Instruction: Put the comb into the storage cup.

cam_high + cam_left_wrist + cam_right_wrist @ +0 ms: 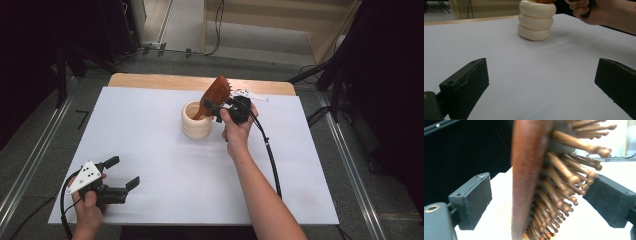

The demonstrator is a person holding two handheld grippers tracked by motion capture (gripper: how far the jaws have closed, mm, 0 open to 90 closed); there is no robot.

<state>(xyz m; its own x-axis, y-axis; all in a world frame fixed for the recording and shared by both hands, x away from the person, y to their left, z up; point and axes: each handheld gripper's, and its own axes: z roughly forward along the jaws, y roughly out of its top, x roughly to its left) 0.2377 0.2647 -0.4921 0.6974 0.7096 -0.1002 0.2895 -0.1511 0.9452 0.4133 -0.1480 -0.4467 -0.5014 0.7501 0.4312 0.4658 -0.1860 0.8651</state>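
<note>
A brown wooden hairbrush [215,94] stands handle-down in a cream ribbed holder [196,122] at the middle of the white table cover [150,135]. My right gripper [214,111] reaches in from the right, open, with the brush head between its jaws. In the right gripper view the brush [529,182] is edge-on. Its smooth back is apart from the left jaw and its bristle tips are close to the right jaw. My left gripper [123,172] rests low at the front left, open, nothing between its jaws [541,82]. The holder [537,21] is far ahead of it.
A wooden table edge [165,80] shows past the white cover at the back. The hand on the right gripper [596,12] hovers right of the holder. A black cable [270,155] trails along the right forearm. Dark stands and cables ring the table.
</note>
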